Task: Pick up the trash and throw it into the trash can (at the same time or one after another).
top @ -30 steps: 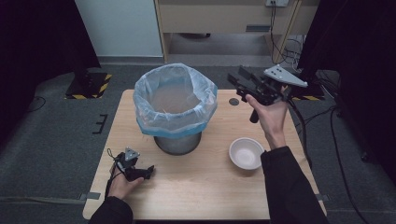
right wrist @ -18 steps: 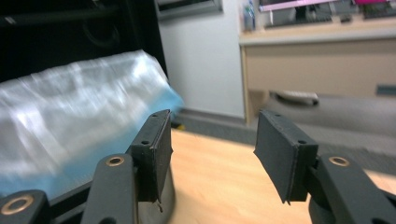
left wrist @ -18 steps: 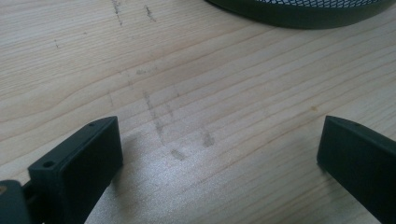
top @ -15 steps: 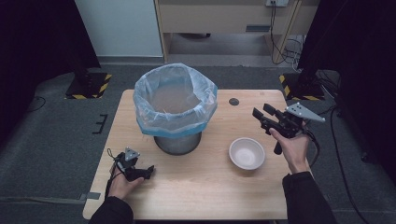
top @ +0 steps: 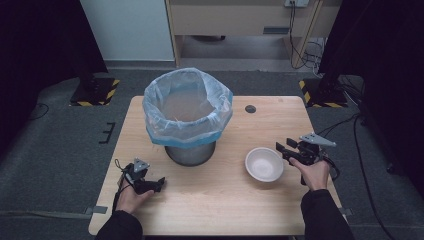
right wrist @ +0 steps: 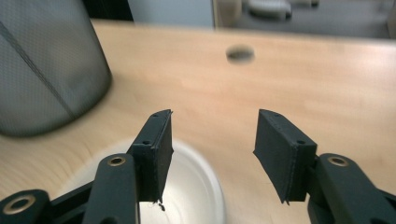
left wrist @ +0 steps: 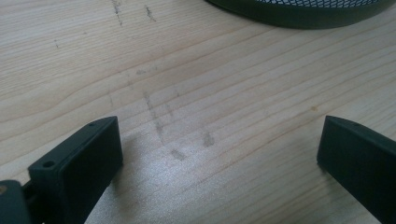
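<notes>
**Grippers apart over bowl and worktop**

Bowl (top: 264, 164), white and empty, sits on the wooden worktop (top: 210, 200) toward the person's right, just in front and to the right of the mesh bin (top: 188, 120) lined with a pale blue bag. In the high view the right gripper (top: 281, 150) hovers just beside the bowl's right rim, jaws pointing toward it. In the right gripper view (right wrist: 212, 154) its jaws stand parted with nothing between them; the left jaw hangs over the bowl (right wrist: 187, 186), the right one over bare wood. The left gripper (top: 159, 183) lies low at the worktop's near left corner, well apart from the bowl. Its own view (left wrist: 219, 154) shows the jaws spread wide over bare wood.
</notes>
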Available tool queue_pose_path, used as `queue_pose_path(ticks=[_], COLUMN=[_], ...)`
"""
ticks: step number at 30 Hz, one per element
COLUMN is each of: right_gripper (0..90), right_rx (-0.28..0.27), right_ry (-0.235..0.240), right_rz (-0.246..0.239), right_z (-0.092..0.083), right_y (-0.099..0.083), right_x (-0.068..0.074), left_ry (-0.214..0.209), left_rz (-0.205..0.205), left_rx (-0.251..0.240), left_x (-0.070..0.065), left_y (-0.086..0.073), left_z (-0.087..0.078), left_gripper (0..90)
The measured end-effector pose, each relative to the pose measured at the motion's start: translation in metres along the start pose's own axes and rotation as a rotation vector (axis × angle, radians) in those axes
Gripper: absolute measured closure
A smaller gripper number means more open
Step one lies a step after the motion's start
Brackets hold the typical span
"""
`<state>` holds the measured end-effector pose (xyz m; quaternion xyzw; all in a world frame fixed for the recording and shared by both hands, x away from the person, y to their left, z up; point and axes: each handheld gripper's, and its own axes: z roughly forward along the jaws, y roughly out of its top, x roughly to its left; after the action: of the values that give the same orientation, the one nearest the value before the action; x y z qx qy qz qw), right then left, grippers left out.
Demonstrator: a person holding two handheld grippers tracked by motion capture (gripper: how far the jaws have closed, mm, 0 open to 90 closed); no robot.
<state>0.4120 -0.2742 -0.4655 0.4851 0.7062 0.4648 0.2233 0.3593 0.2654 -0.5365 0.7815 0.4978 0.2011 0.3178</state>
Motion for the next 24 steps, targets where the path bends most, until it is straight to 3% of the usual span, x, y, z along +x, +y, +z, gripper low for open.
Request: queue_pose_path(ticks=[3, 12, 16, 24], right_gripper=[47.2, 50.8, 54.9, 74.6], right_rx=[0.081, 0.238, 0.288, 0.326], right_ry=[0.000, 0.036, 0.033, 0.025], right_rz=[-0.008, -0.006, -0.030, 0.000], right_z=[0.006, 0.029, 0.037, 0.035], right_y=[-0.013, -0.032, -0.035, -0.036], right_x=[-0.003, -0.001, 0.001, -0.003], left_ry=[0.000, 0.000, 0.000, 0.000], left_rz=[0.000, 0.000, 0.000, 0.000], left_rx=[0.000, 0.000, 0.000, 0.000], left_x=[0.000, 0.000, 0.000, 0.000], left_y=[0.000, 0.000, 0.000, 0.000], left_z=[0.000, 0.000, 0.000, 0.000], left_gripper=[0.0, 0.0, 0.0, 0.0])
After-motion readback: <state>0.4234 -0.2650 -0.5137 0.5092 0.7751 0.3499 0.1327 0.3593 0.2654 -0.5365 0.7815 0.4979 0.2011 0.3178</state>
